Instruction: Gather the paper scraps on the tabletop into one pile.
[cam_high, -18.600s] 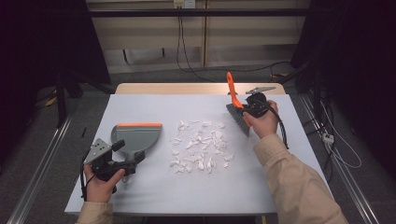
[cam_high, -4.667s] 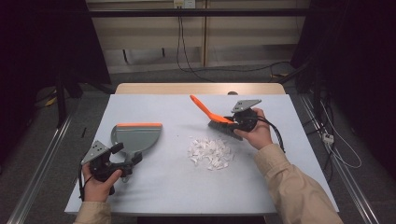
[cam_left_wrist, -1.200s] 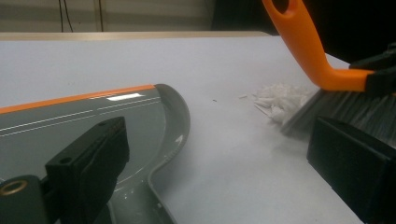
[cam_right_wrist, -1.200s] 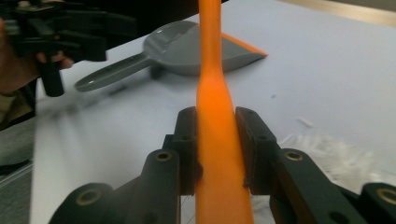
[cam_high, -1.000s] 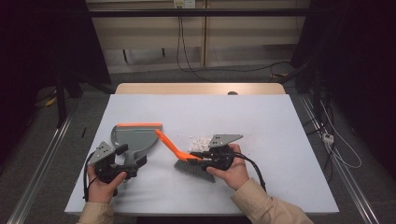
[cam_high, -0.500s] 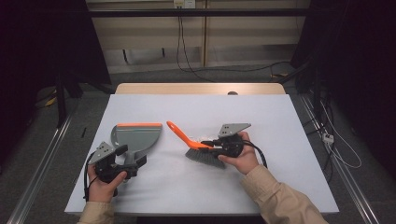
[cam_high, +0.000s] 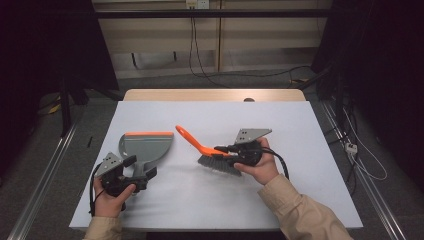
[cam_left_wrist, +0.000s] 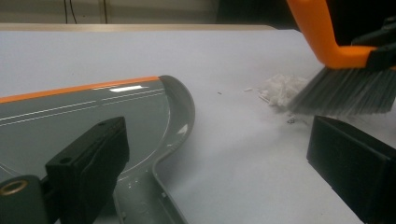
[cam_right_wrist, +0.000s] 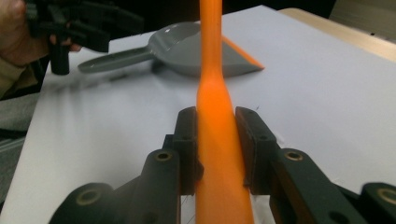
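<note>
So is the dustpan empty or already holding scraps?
Empty. The dustpan has a bare grey inside; the white scraps lie on the table beside the brush.

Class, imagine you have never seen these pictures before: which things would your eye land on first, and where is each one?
The orange-handled brush stands out at mid-table, its handle clamped in the right gripper, its grey bristles against a small heap of white scraps. Left of it lies the grey dustpan with its orange front edge, and the open left gripper sits at the dustpan's handle end.
</note>
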